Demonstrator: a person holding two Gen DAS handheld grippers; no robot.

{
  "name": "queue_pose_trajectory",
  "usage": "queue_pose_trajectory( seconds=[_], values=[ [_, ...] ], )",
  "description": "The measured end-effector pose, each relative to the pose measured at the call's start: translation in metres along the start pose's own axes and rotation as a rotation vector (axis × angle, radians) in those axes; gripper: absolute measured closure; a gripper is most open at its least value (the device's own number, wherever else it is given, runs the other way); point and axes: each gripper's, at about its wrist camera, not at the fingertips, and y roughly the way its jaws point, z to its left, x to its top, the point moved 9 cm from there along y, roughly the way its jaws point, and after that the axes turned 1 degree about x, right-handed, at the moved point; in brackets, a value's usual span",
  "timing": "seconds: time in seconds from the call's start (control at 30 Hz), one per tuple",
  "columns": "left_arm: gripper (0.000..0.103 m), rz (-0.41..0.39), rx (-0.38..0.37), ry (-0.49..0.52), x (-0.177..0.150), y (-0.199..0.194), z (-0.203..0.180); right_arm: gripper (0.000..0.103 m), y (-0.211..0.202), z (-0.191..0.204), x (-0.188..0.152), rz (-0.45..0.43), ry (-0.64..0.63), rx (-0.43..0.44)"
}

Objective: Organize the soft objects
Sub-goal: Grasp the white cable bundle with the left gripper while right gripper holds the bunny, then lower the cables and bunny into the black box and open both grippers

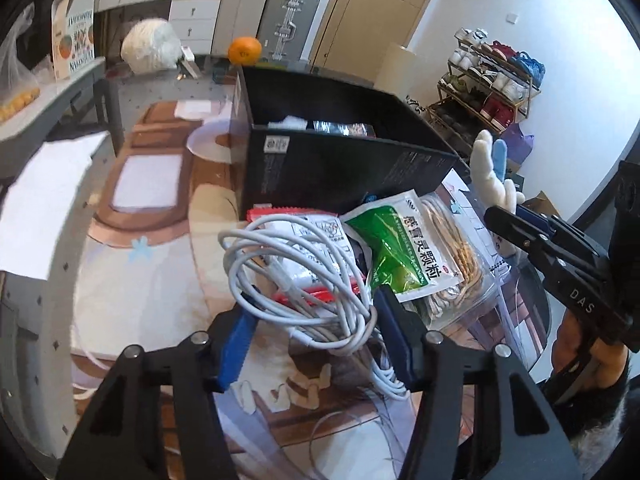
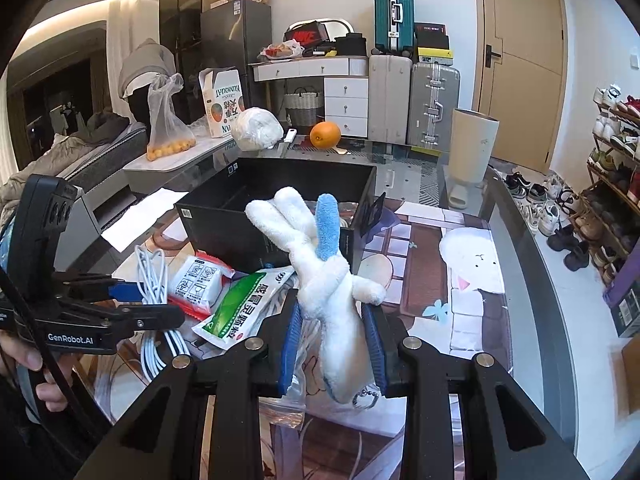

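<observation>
My right gripper (image 2: 334, 316) is shut on a white plush rabbit (image 2: 320, 276) with a blue ear, held up off the table in front of the open black box (image 2: 276, 200); the rabbit also shows in the left wrist view (image 1: 490, 172). My left gripper (image 1: 316, 320) holds a bundle of white cable (image 1: 304, 280), its blue pads pressing each side. The cable lies over a red-and-white packet (image 1: 320, 236), next to a green sachet (image 1: 404, 248) and a clear bag of rubber bands (image 1: 456, 264). The black box (image 1: 340, 152) stands just behind this pile with a few items inside.
An orange (image 2: 325, 135), a white bundled bag (image 2: 256, 128) and a cream cylinder (image 2: 474, 148) stand behind the box on the glass table (image 2: 480, 320). A sheet of paper (image 1: 44, 200) lies at the left. Shoe racks (image 2: 616, 168) line the right wall.
</observation>
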Motion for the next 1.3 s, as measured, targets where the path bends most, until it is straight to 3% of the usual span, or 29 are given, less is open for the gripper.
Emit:
queue_pose_trajectory(
  seconds=[0.2,0.67,0.8,1.0,1.1,1.3],
  values=[
    [0.046,-0.063,0.036,0.052,0.009,-0.018,-0.001,0.073,-0.003,0.007,0.003,-0.017,-0.016,0.014],
    [0.046,-0.219,0.038,0.080,0.045,-0.060,-0.008,0.073,-0.018,0.018,0.010,-0.074,-0.040,0.019],
    [0.046,-0.259,0.076,0.085,0.055,-0.064,-0.004,0.073,-0.021,0.024,0.013,-0.084,-0.049,0.027],
    [0.046,-0.292,0.138,0.081,0.067,-0.067,0.005,0.073,-0.021,0.027,0.020,-0.090,-0.047,0.028],
    [0.046,-0.294,0.105,0.062,0.072,-0.067,0.005,0.073,-0.023,0.026,0.025,-0.099,-0.039,0.031],
    [0.046,-0.312,0.109,0.078,0.084,-0.066,0.002,0.073,-0.024,0.022,0.039,-0.114,-0.033,0.021]
  ],
)
